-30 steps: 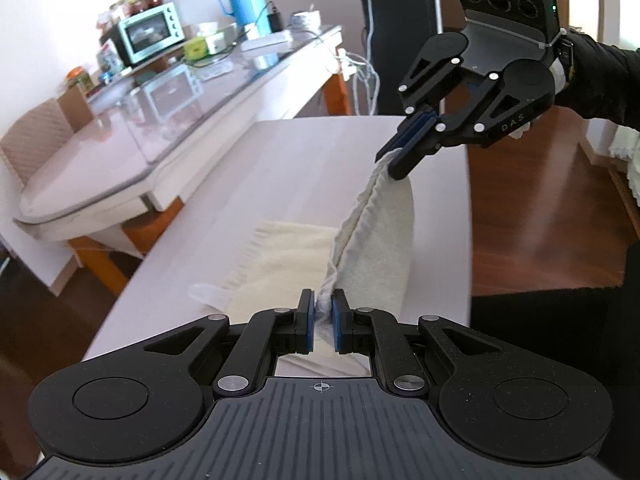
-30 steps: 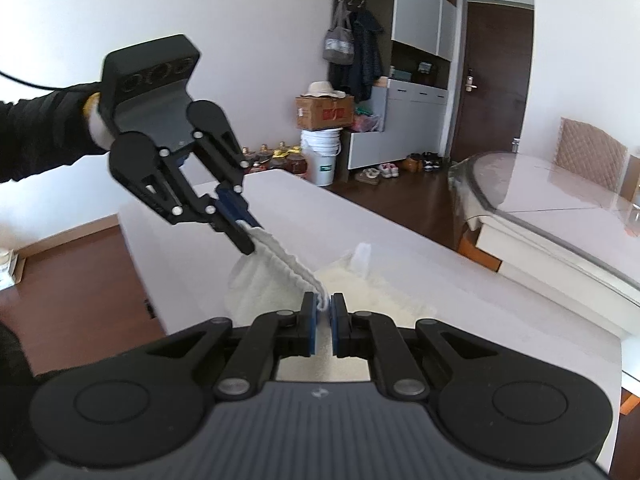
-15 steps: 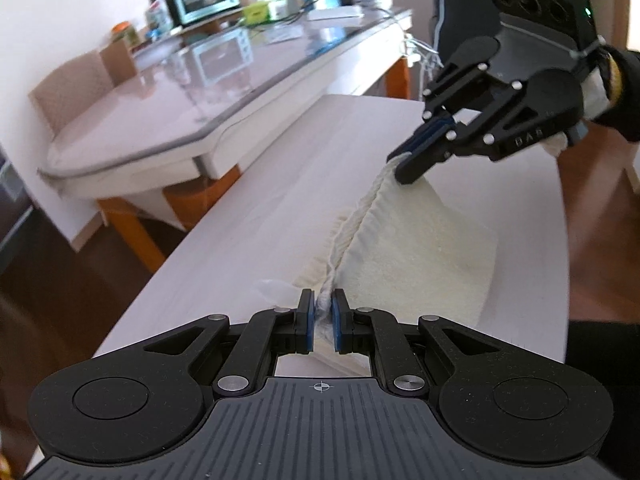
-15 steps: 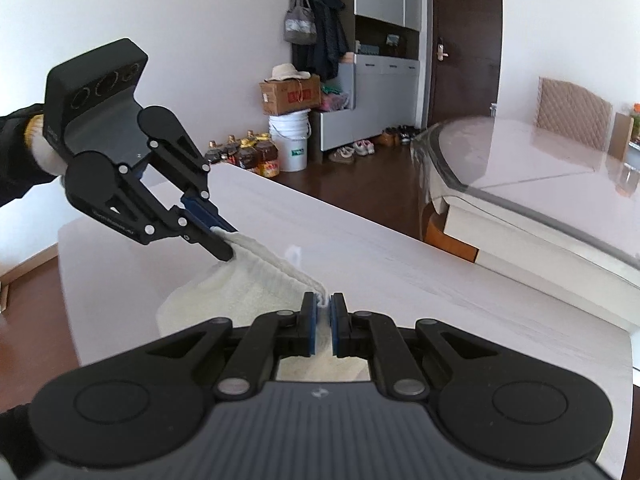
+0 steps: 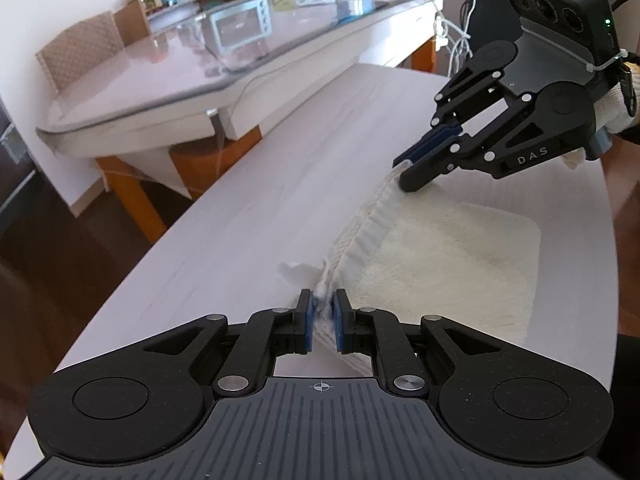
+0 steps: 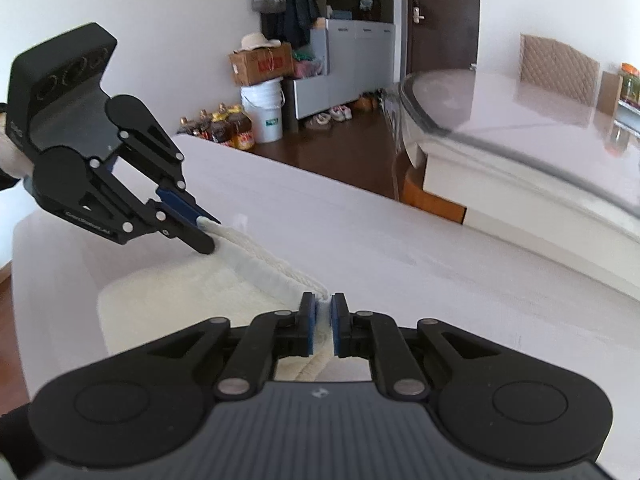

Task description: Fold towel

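The towel (image 5: 448,264) lies doubled on the white table (image 5: 248,216), its ribbed edge just landed. Left gripper (image 5: 322,322) and right gripper (image 6: 323,322) are opening, a corner between each pair, pads slackening. This fold looks finished; next, back both away cleanly

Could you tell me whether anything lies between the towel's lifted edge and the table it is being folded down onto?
Nothing visible does: the towel lies doubled on bare white table, with the left gripper and right gripper opening at its raised edge.
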Demonstrator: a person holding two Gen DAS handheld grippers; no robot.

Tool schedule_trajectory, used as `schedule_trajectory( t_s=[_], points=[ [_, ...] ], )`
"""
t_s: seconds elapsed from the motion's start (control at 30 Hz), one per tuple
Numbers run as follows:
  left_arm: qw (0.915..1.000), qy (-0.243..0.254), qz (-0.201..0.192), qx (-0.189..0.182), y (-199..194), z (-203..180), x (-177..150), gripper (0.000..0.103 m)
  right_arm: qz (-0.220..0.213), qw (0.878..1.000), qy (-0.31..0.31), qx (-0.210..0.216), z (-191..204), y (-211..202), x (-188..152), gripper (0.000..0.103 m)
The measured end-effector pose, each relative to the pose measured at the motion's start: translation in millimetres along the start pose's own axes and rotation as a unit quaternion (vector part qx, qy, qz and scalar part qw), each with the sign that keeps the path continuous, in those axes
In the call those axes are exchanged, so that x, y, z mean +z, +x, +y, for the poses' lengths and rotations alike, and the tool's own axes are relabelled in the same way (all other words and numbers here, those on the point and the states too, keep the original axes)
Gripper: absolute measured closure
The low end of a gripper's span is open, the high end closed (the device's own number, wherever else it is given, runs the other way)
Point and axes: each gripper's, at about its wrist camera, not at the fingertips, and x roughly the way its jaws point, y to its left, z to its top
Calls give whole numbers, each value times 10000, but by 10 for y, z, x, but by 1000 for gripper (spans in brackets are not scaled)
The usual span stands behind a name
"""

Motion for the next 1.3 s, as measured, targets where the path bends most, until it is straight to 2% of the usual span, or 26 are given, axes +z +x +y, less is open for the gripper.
schedule_trajectory(
  t_s=[0.2,0.4,0.73,0.83,1.03,1.13,1.3],
  points=[
    [9997,-170,-23,148,20,60,-28,73,-269,9990,337,-132,-77,-151,-18,80],
    [9991,-304,-109,267,-49,78,-49,72,-398,9987,325,37,96,-420,-92,80],
    [9986,-263,5,455,-2,-7,-12,70,-352,9986,347,174,301,-427,-190,76],
    [9985,-250,20,493,4,-23,1,70,-341,9987,328,178,342,-445,-201,71],
    [9982,-226,51,558,4,-59,9,64,-353,9987,343,115,359,-432,-189,68],
    [9980,-212,62,594,3,-77,1,63,-353,9987,350,72,372,-426,-197,62],
    [9975,-193,36,674,-16,-107,-16,57,-348,9989,325,22,394,-432,-193,61]
  ],
)
